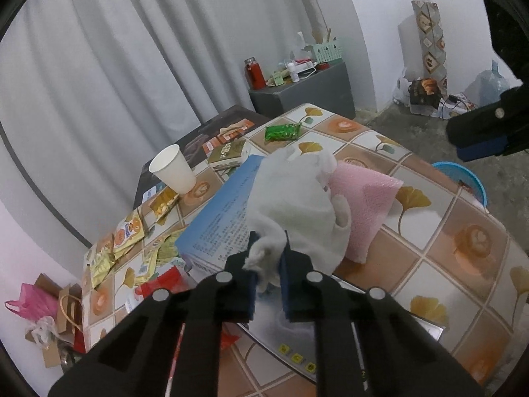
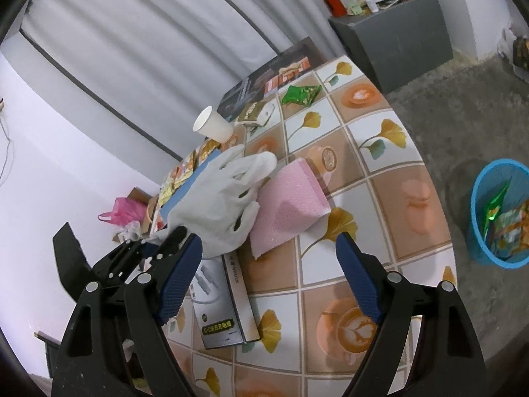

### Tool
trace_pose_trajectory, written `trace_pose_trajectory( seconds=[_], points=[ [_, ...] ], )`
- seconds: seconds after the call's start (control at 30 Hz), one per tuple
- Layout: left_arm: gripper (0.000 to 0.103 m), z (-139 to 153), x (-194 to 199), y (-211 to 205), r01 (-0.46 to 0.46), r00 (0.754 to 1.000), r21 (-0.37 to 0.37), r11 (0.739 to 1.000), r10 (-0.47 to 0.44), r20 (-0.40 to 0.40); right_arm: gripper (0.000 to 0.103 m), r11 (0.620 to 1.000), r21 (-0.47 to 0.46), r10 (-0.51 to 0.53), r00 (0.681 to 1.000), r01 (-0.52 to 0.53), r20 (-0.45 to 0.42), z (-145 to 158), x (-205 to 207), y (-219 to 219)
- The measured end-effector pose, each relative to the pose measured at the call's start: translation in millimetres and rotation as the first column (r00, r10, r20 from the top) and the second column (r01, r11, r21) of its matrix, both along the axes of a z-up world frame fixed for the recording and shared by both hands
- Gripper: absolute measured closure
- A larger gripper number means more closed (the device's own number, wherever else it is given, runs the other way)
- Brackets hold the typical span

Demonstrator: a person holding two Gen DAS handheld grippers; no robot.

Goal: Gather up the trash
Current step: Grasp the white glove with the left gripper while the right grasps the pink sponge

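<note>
From the left wrist view, the left gripper (image 1: pixel 268 261) pinches the cuff end of a white glove (image 1: pixel 297 205). The glove lies on a blue box (image 1: pixel 218 218) in the middle of the tabletop (image 1: pixel 463 258). Its fingers rest on a pink sheet (image 1: pixel 367 208). The grip is only on a small bunch of cloth, so I think the glove could slip out when it is lifted. It might also drag the pink sheet along with it. A paper cup (image 1: pixel 173 168) stands near the far edge of the tabletop.

From the right wrist view, the right gripper (image 2: pixel 269 274) is wide open and holds nothing. The glove (image 2: pixel 218 198) is long from cuff to fingertips. The cuff is at the near side and the fingers point to the far edge. A blue bin (image 2: pixel 479 218) with wrappers in it stands on the floor past the right edge of the tabletop. The carry there is long, so a loose hold could drop the glove.
</note>
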State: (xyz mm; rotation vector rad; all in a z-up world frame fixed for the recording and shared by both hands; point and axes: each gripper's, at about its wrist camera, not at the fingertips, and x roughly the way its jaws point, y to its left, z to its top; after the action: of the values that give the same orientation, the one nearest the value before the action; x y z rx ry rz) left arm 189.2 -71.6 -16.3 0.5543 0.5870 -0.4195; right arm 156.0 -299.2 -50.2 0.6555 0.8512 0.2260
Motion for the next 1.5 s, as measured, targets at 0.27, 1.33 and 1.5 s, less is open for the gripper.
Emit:
trace_pose_trajectory(
  seconds=[0.27, 1.33, 1.5],
  points=[
    [0.094, 29.9, -10.2, 26.3, -0.02, 1.0, -0.204, 0.979, 0.017, -0.014, 0.028, 0.999, -0.037, -0.017, 0.999, 0.015, -0.033, -12.1, 27.7, -6.0],
    [0.094, 68.0, -43.0, 92.4, -0.113, 0.994, -0.485, 0.867, 0.096, -0.06, 0.063, 0.946, -0.322, -0.037, 0.982, -0.026, -0.186, -49.9, -21.4, 11.0],
    [0.094, 65.5, -49.4, 89.8, -0.108, 0.994, -0.489, 0.866, 0.084, -0.07, 0.053, 0.964, -0.264, -0.092, 0.972, 0.032, -0.215, -55.6, -45.9, 2.3]
  ],
)
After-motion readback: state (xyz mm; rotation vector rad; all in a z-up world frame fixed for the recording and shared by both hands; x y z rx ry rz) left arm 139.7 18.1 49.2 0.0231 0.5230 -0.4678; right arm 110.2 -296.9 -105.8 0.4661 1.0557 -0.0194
